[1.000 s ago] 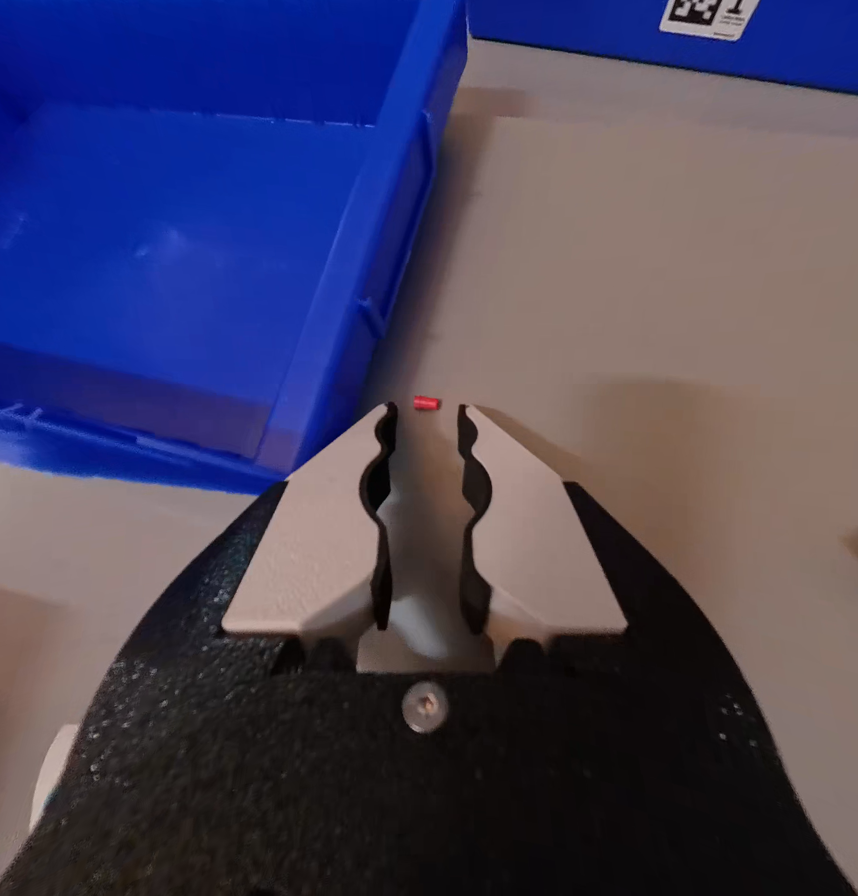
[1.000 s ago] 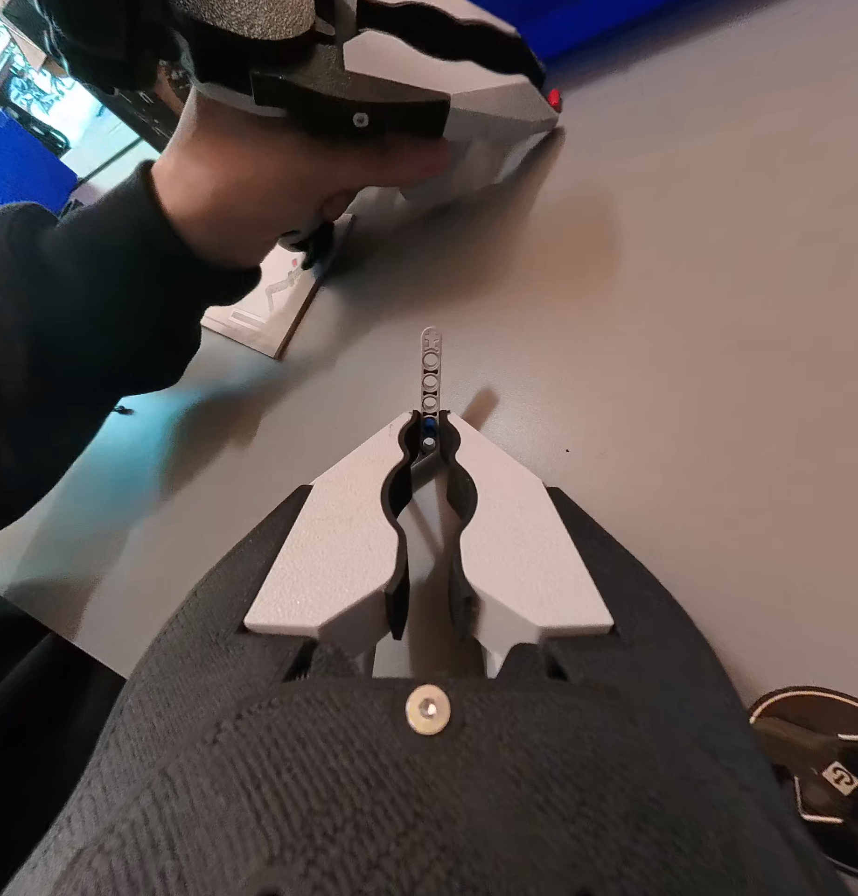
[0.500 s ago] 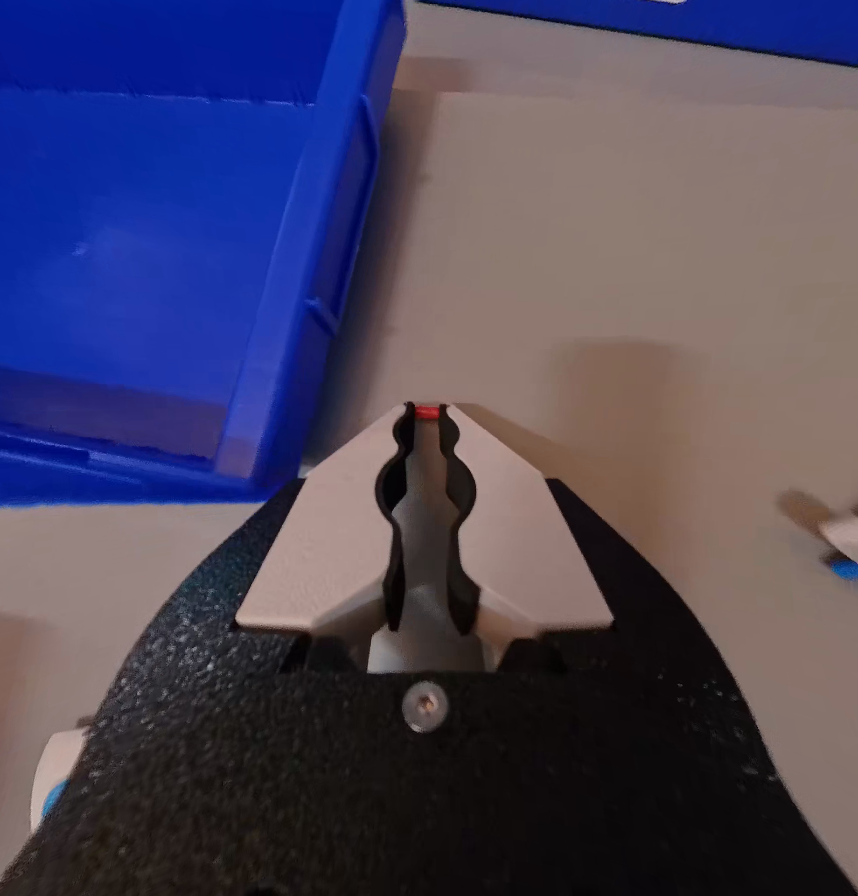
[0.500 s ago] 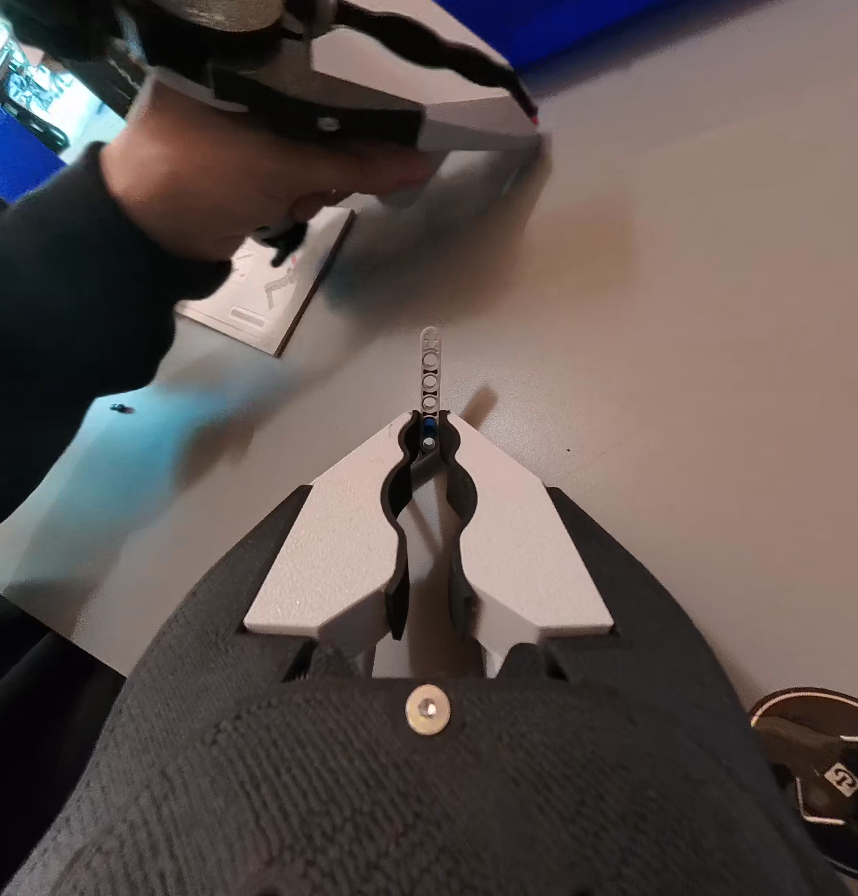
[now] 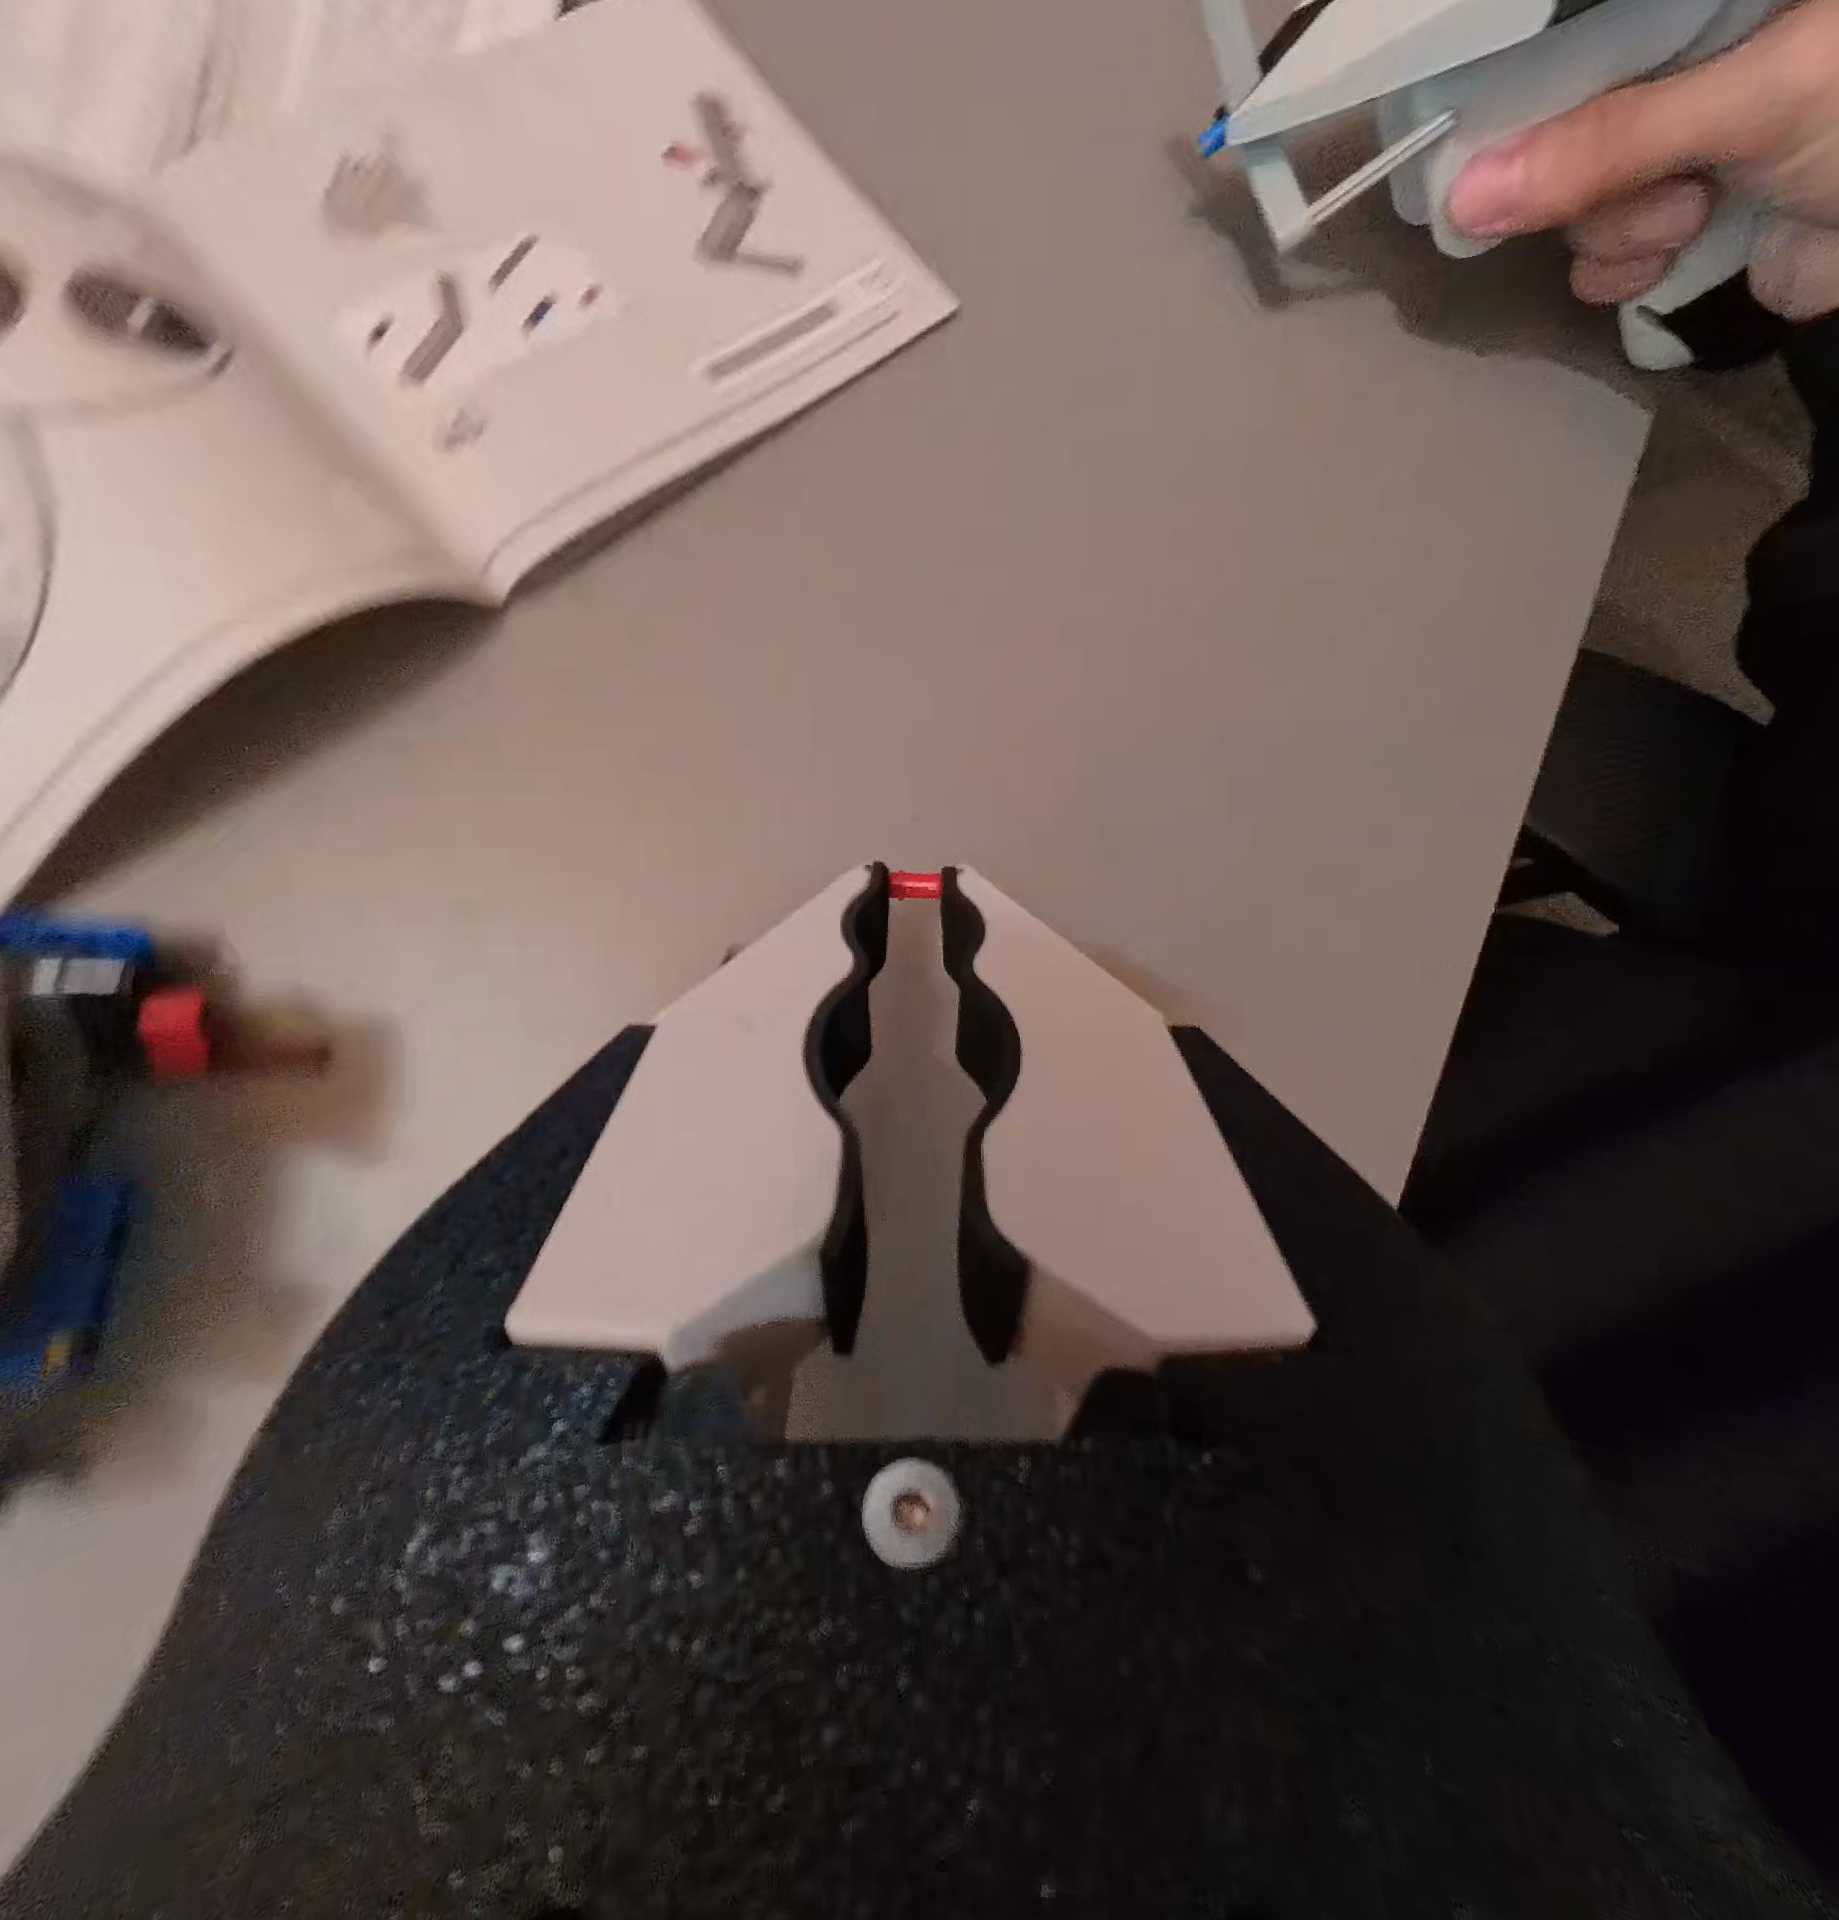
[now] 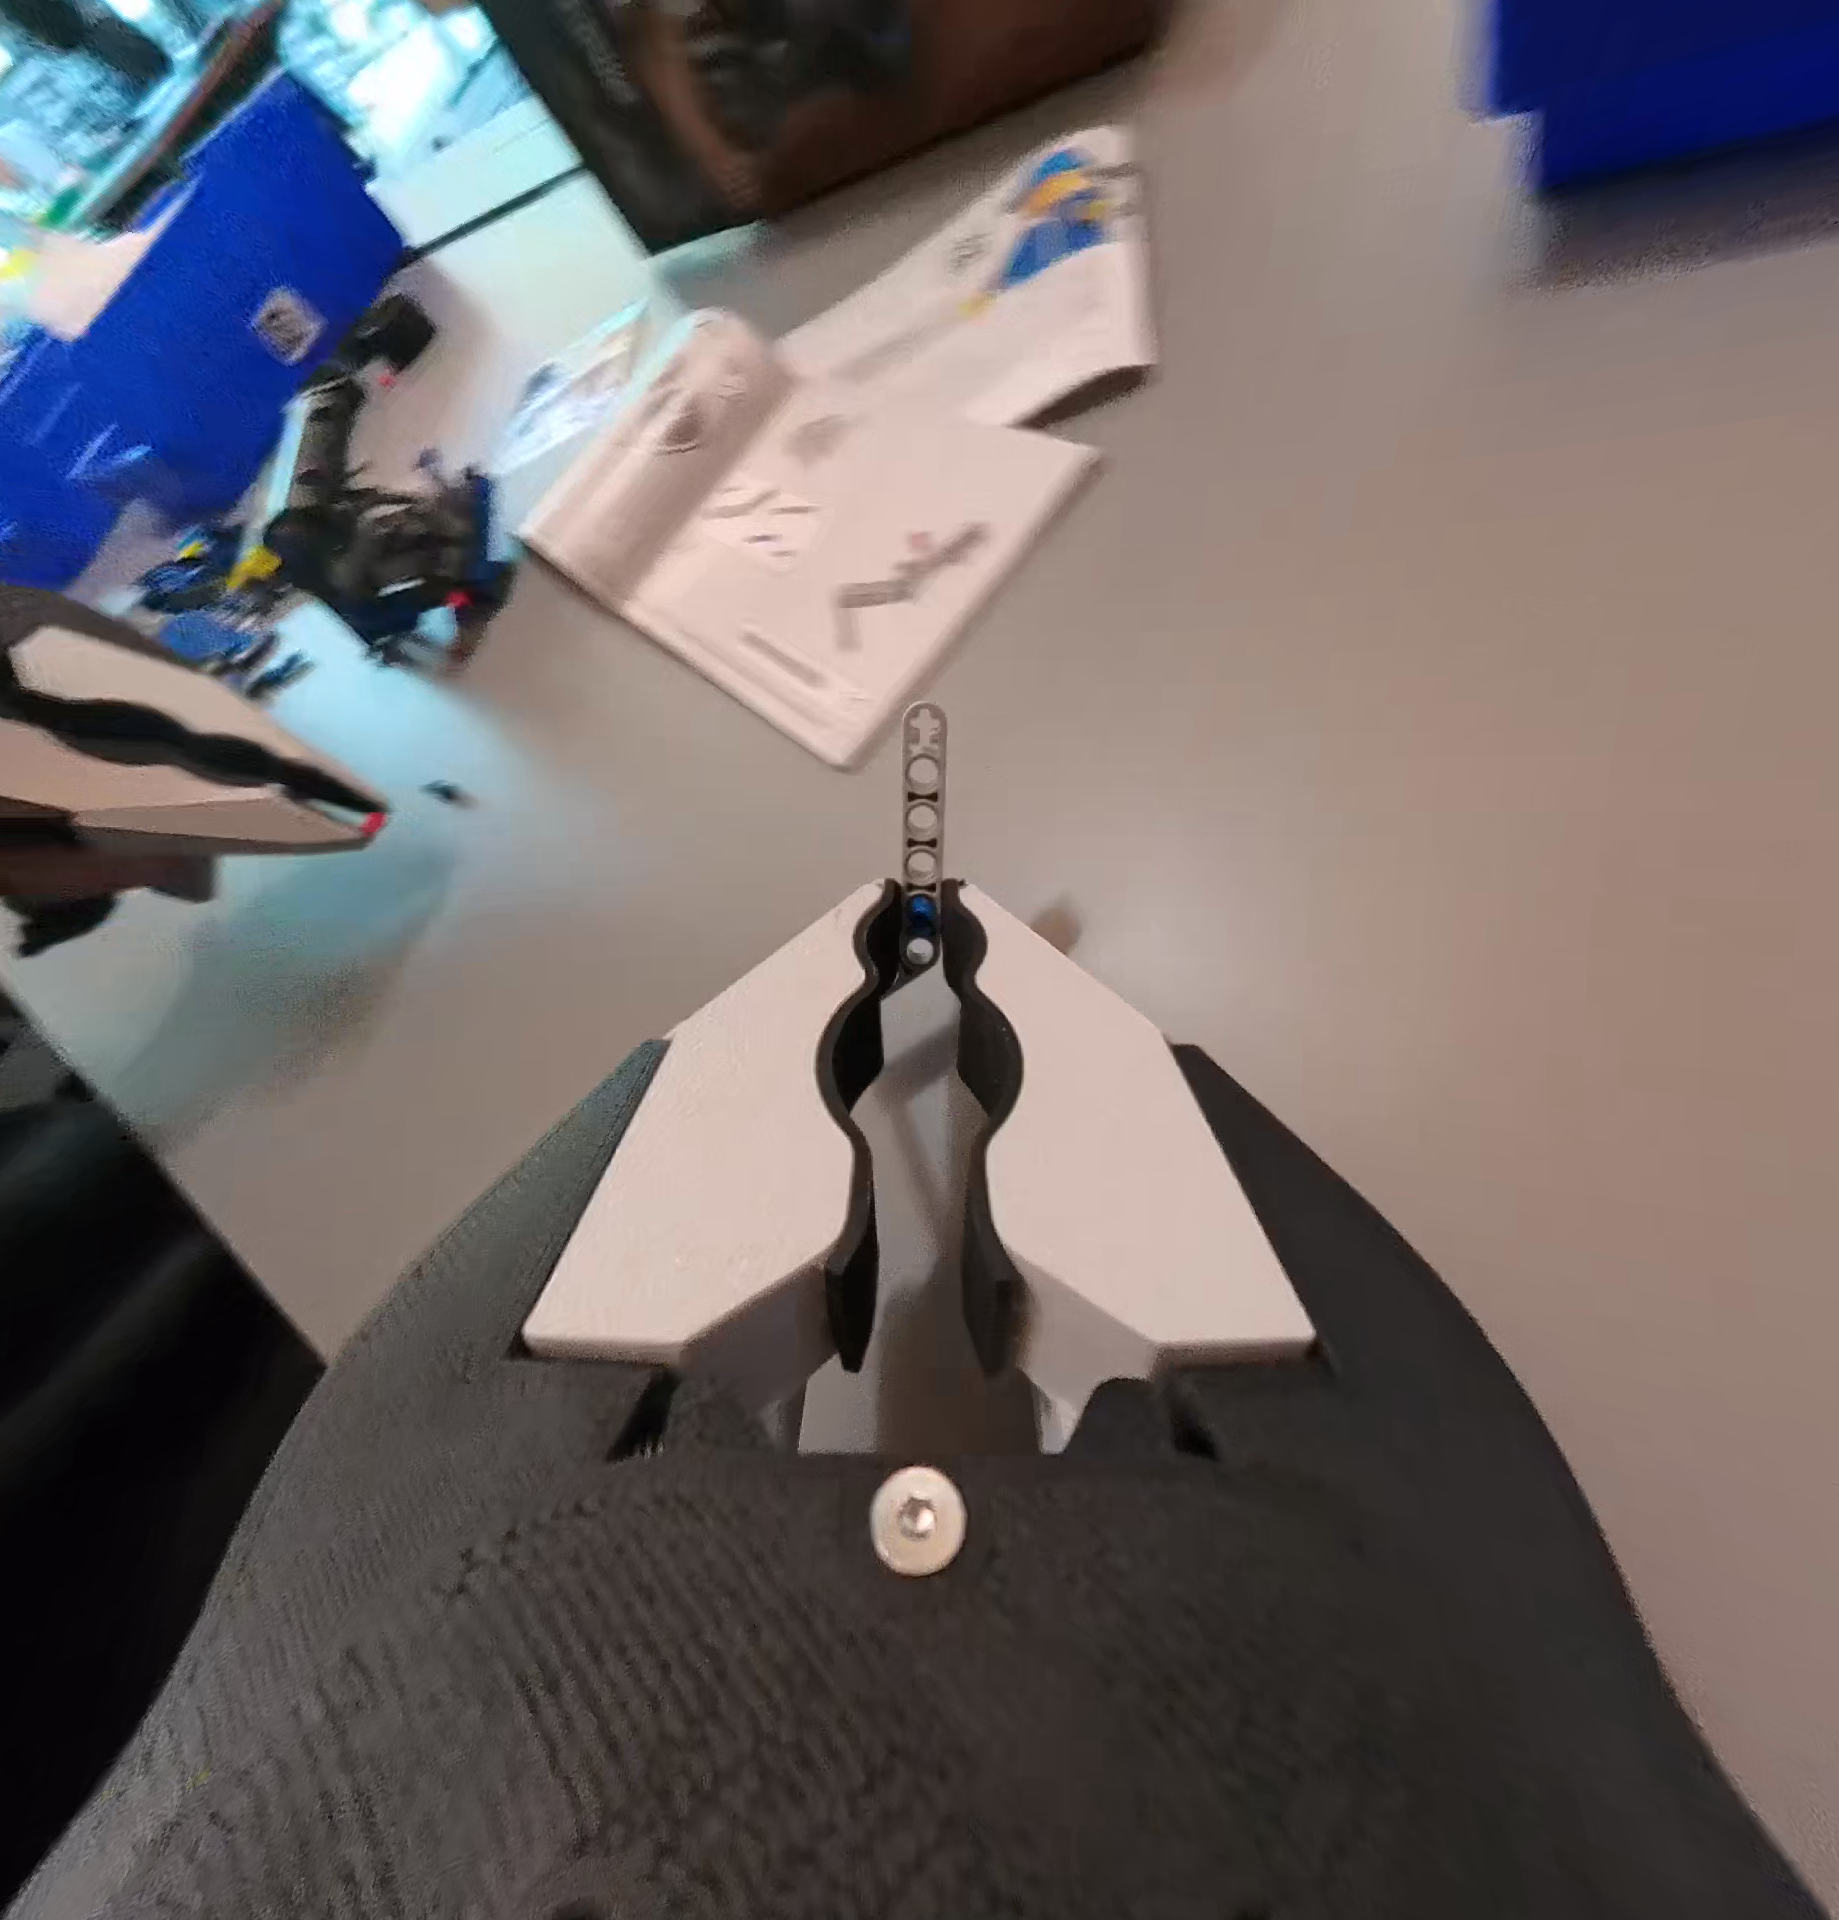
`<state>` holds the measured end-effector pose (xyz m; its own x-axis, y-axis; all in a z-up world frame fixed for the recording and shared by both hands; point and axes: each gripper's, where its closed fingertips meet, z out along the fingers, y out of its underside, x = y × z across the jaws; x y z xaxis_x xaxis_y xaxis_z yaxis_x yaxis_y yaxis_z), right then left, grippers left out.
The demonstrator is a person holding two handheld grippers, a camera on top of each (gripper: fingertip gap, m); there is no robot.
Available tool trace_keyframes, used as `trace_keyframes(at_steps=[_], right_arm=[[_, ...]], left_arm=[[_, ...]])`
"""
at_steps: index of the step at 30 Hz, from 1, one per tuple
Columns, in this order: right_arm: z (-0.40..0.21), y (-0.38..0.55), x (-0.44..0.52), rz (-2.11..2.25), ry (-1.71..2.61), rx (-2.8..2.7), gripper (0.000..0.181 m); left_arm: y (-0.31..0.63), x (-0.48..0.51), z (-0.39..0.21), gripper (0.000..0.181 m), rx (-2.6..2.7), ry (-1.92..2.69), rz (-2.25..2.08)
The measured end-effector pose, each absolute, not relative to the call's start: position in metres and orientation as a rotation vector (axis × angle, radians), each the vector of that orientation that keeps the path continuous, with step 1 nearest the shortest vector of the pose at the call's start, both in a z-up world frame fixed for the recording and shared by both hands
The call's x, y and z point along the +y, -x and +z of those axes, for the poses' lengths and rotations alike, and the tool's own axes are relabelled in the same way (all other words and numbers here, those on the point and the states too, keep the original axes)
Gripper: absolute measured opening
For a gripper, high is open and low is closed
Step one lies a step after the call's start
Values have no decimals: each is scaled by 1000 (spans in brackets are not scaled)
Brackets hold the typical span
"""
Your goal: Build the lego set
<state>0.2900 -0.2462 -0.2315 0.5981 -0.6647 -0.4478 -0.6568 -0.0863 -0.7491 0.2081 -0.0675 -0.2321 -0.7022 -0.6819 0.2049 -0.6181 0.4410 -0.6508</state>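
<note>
Left wrist view: left gripper (image 5: 916,884) pinching a tiny red pin (image 5: 916,885) crosswise at the very tips, held above the grey table (image 5: 1154,644) near the open instruction booklet (image 5: 582,312). Probably light, rigid, slick, easily flicked out; best gripped end to end.

Right wrist view: right gripper (image 6: 923,914) clamped on a thin grey beam (image 6: 922,795) at its lower end, a blue pin (image 6: 922,911) between the tips, beam pointing straight forward. Likely stiff; holes left free for pinning.
</note>
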Motion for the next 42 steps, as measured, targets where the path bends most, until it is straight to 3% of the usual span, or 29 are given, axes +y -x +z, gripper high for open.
trace_keyframes(at_steps=[5, 12, 17, 24, 33, 36, 42], right_arm=[[-248, -255, -157, 43, 2101, 818, 6], [-251, -226, -94, 94, 2210, 650, 6], [-245, -226, -93, 73, 2221, 621, 26], [-224, -217, -102, -8, 2234, 619, 39], [-227, -166, -61, 18, 2297, 448, 24], [-235, -170, -55, 7, 2314, 468, 18], [-212, -181, -38, -41, 2124, 426, 15]], left_arm=[[-193, -31, -249, 7, 2469, 1236, -1076], [-187, -28, -254, 14, 2468, 1136, -1192], [-186, -20, -240, 29, 2563, 697, -1241], [-182, -20, -234, 18, 2700, 72, -1211], [-182, -29, -255, 13, 2765, -32, -1225], [-183, -28, -256, 2, 2788, 45, -1220], [-187, -26, -250, 2, 2645, 69, -1190]])
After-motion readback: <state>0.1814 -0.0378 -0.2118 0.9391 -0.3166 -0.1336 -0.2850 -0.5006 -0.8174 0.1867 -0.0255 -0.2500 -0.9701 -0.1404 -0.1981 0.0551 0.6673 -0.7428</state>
